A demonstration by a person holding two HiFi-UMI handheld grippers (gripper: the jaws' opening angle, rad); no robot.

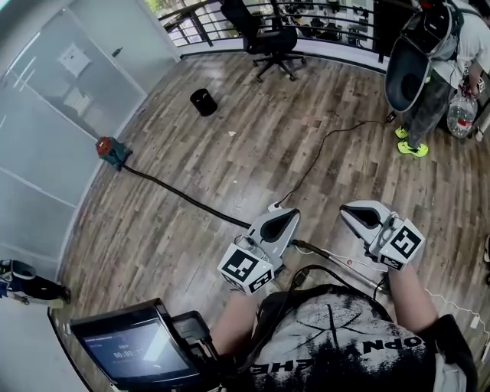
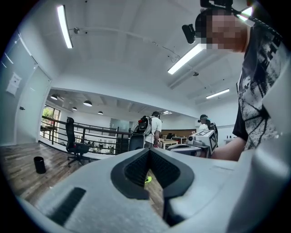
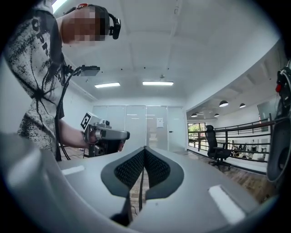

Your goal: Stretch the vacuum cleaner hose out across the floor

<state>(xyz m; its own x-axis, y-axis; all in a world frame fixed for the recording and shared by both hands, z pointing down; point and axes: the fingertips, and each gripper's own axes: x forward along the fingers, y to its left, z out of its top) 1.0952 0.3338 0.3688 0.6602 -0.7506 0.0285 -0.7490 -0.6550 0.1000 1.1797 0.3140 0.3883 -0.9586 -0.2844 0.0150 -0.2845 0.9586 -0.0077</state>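
Observation:
The black vacuum hose lies on the wood floor. It runs from a red and teal vacuum part by the left wall to a spot beneath my left gripper, where its near end is hidden. That gripper is shut and holds nothing, raised above the floor. My right gripper is level with it, a little to the right, also shut and empty. The pads meet in the left gripper view and in the right gripper view.
A thin cable snakes across the floor toward my grippers. A black office chair and a railing stand at the back, with a small black bin nearer. A person with a backpack stands at the far right. A screen sits at bottom left.

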